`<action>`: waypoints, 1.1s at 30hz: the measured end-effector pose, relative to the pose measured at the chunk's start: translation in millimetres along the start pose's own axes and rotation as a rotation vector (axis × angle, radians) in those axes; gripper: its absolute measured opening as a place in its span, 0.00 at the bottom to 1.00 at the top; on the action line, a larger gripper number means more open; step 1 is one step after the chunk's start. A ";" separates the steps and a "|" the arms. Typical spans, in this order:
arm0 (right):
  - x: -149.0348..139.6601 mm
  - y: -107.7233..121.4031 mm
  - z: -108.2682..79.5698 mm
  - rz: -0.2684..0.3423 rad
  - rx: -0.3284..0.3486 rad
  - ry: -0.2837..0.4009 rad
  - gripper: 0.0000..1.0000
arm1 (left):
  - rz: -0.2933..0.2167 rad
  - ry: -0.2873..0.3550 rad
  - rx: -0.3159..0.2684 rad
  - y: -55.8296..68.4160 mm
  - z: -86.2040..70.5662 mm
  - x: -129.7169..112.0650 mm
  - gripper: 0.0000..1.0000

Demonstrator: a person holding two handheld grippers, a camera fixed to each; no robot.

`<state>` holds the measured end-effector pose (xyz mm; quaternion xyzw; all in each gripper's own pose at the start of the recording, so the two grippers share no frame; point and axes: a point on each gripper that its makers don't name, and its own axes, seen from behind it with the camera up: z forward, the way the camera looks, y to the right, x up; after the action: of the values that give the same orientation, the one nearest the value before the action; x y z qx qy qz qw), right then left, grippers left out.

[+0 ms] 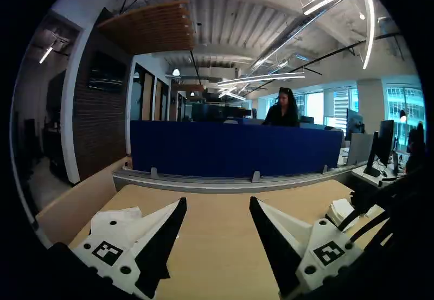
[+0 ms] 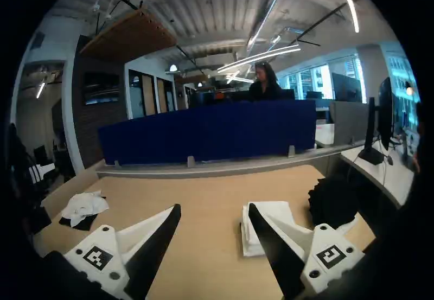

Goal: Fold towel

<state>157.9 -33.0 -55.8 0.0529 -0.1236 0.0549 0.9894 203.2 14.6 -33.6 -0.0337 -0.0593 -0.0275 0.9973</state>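
Note:
In the right gripper view a folded white towel lies flat on the wooden table, just behind my right finger. A crumpled white towel rests at the table's far left, partly over a dark scrap. My right gripper is open above the bare wood, holding nothing. In the left gripper view my left gripper is also open and empty over the table. A white towel peeks out behind its left finger, and a folded white towel lies at the right.
A blue divider screen on a grey rail closes the table's far edge, with a person seated behind it. A black cloth heap sits at the table's right. Monitors stand on the neighbouring desk to the right.

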 end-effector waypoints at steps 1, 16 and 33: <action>0.0 0.6 -0.3 0.000 -0.001 0.001 0.97 | 0.005 -0.003 -0.001 0.0 0.0 -0.6 0.85; 4.9 -2.6 2.7 -0.004 -0.001 0.008 0.97 | 0.011 -0.011 0.010 -2.8 7.4 -12.3 0.85; -23.7 -21.4 21.7 -0.034 0.022 0.024 0.97 | 0.025 0.023 0.014 -15.2 22.1 -70.1 0.85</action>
<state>132.5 -58.9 -42.8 0.0653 -0.1099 0.0401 0.9910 130.3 4.6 -19.1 -0.0274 -0.0475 -0.0149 0.9984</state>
